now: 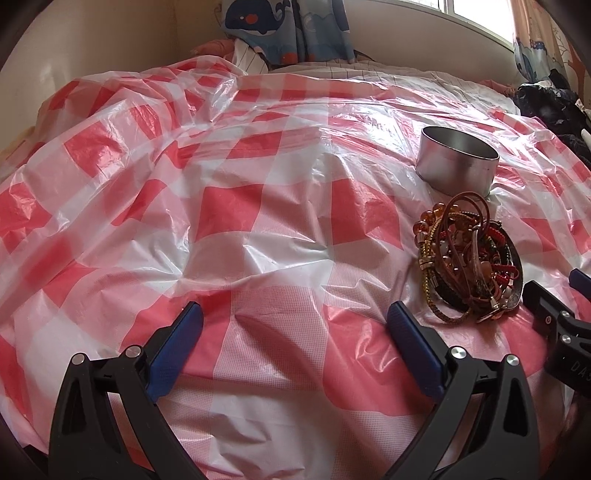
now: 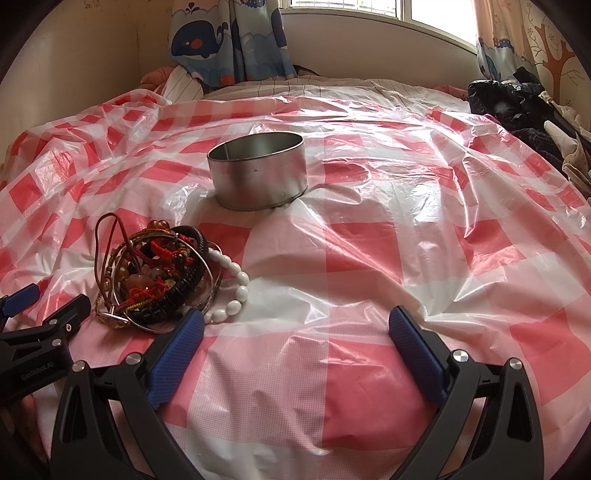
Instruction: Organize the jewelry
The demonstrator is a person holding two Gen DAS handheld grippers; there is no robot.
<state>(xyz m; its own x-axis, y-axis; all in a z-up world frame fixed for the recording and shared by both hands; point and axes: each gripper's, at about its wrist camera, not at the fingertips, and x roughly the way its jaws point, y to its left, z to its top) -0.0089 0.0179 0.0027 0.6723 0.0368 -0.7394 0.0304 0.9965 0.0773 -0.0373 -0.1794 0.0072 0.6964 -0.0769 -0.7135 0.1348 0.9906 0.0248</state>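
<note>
While both tools hover low over the bed, nothing is held in either of them. The left gripper (image 1: 295, 317) has its blue-padded fingers (image 1: 177, 343) spread wide apart above the red-and-white checked plastic sheet (image 1: 229, 206), with only bare sheet between them. The right gripper (image 2: 295, 325) is spread just as wide, and it too has nothing between its pads. The two tools sit side by side at the near edge of the bed, the right one showing at the right edge of the left wrist view, the left one at the lower left of the right wrist view.

The jewelry pile (image 2: 155, 277) lies on the sheet between the two tools and a little farther out, close to the right gripper's left finger (image 2: 177, 350). It is a tangle of brown cords, red braided threads, amber beads, dark woven bands and thin metal bangles. A white bead bracelet (image 2: 232, 288) curls along the pile's right side, its near end just beside that left fingertip; I cannot tell if they touch.

Beyond the pile stands a round metal tin (image 2: 258, 173), upright, open at the top, and it looks empty from here. It is near the pile but apart from it.

At the far side hangs a whale-print curtain (image 2: 214, 40) below a bright window (image 2: 417, 7). Dark clothing (image 2: 517, 107) is heaped at the far right.
</note>
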